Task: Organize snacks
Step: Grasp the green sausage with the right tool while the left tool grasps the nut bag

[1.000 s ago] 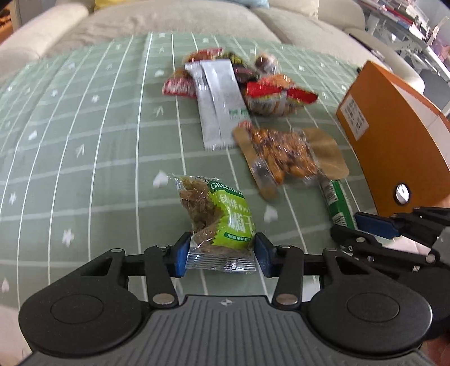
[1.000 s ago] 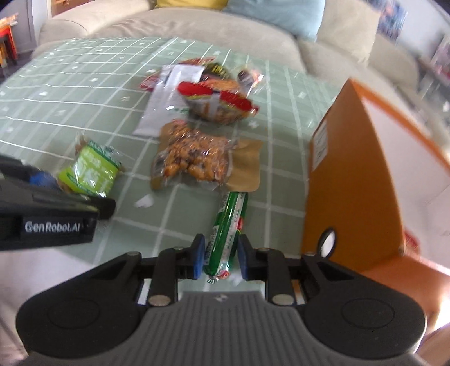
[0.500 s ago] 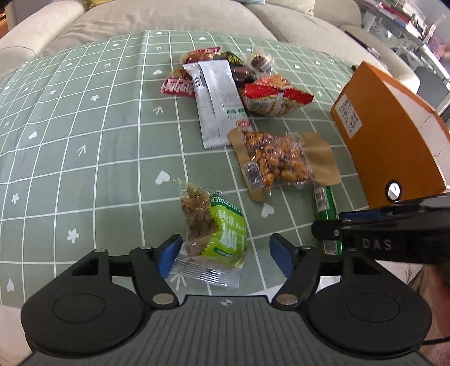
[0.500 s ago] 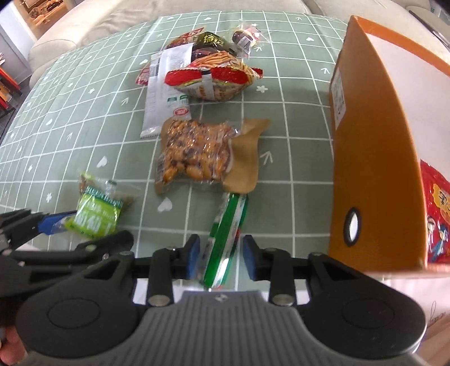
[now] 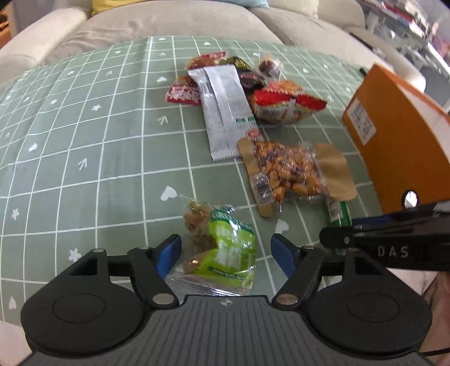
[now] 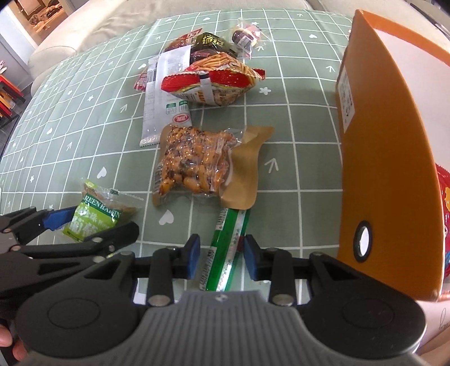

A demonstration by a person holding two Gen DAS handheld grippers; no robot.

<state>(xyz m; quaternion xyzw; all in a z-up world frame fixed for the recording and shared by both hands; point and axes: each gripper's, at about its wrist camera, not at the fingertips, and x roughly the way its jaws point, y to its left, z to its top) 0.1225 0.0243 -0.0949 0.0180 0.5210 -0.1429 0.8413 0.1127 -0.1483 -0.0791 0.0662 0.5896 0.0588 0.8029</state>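
A green raisin packet [image 5: 230,253] lies on the green checked cloth [image 5: 98,169]. My left gripper [image 5: 225,246] stands open around it, both blue pads clear of its sides. A long green snack stick [image 6: 227,239] lies beside an orange box [image 6: 379,169]. Over the stick my right gripper [image 6: 222,249] is open, with a small gap on each side. The raisin packet [image 6: 92,216] and left gripper also show at the left of the right wrist view. A red packet shows inside the box at its right edge.
A clear pack of orange nuts [image 6: 191,160] lies just beyond the stick. Farther back sit a red noodle-snack bag [image 6: 213,78], white sachets [image 5: 222,107] and several small packets. A beige sofa [image 5: 168,25] runs behind the table. Bare cloth spreads to the left.
The left jaws opened wide off the raisin packet, which now rests on the cloth. The right jaws widened slightly around the green stick, and the right view swung closer to the box.
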